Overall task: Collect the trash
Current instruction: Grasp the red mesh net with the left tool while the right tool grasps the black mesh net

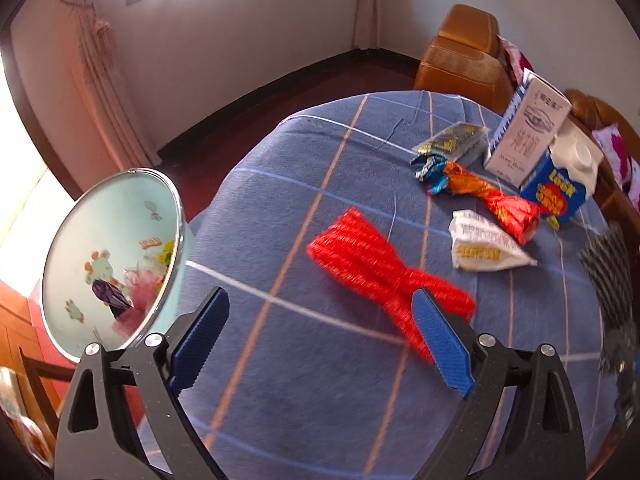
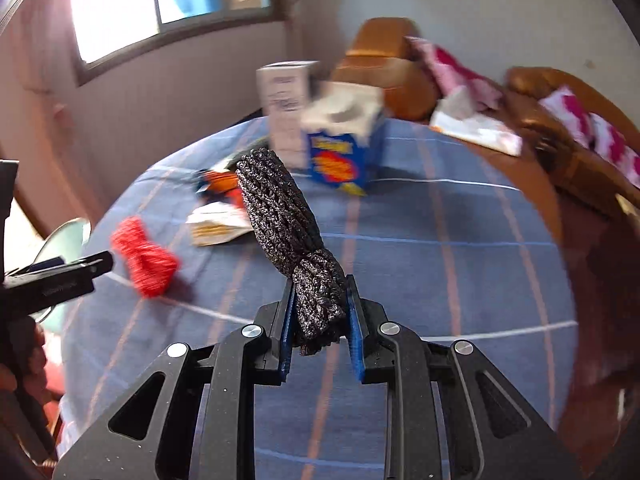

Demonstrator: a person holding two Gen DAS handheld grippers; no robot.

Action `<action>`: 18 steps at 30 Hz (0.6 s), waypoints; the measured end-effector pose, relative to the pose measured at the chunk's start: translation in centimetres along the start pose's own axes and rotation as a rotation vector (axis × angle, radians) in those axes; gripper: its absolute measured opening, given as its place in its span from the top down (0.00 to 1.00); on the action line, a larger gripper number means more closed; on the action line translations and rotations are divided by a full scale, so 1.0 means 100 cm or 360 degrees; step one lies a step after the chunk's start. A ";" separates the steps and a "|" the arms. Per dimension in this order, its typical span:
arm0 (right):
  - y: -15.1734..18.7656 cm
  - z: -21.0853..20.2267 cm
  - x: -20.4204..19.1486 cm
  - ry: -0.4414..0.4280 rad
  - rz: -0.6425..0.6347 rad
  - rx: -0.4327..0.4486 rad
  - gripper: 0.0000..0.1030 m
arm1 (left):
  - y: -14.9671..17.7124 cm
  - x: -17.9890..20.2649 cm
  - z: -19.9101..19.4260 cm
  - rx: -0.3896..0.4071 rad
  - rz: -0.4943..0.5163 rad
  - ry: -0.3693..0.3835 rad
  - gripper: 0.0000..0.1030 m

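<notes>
Left wrist view: round table under a blue plaid cloth (image 1: 280,184). Left gripper (image 1: 320,332) with fingers spread wide and nothing between the pads. A red mesh wrapper (image 1: 376,268) lies flat on the cloth just ahead, its long axis running from upper left to lower right, and its near end passes behind the right fingertip. Whether they touch I cannot tell. Beyond it, toward the far right: a white crumpled packet (image 1: 484,246), an orange-red foil wrapper (image 1: 492,200) lying on a diagonal, a green-gold sachet (image 1: 452,142), an upright white carton (image 1: 528,128) and a blue carton (image 1: 564,184) just beside it. A pale green bin (image 1: 108,256) stands off the table's left edge, mouth tilted toward the camera, scraps inside. A dark mesh piece shows blurred at the right edge.

Right wrist view: right gripper (image 2: 320,312) has its blue pads pinching the bunched end of a black mesh wrapper (image 2: 280,216), lifted clear of the cloth. Its long axis rises from the pads up and leftward, free end uppermost. It hides part of the packet and foil wrapper behind. The cartons stand beyond it. The left gripper's finger enters from the left, near the red mesh.
</notes>
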State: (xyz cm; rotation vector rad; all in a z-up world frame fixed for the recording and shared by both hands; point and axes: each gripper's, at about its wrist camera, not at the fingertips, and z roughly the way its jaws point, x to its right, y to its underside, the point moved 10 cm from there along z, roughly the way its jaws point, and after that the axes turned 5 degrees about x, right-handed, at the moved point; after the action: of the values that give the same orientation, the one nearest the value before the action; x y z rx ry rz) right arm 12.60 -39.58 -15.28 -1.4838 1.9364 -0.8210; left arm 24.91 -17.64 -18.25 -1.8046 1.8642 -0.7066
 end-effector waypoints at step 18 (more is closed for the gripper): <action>0.019 -0.005 0.032 0.0145 0.0157 -0.0034 0.77 | 0.008 0.050 0.015 0.0025 0.0224 0.0120 0.80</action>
State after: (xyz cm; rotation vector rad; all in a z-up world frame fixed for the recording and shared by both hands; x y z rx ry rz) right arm 10.36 -42.24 -16.58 -1.3721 2.0735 -0.8393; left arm 24.98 -22.66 -19.76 -1.6388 2.0058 -0.7446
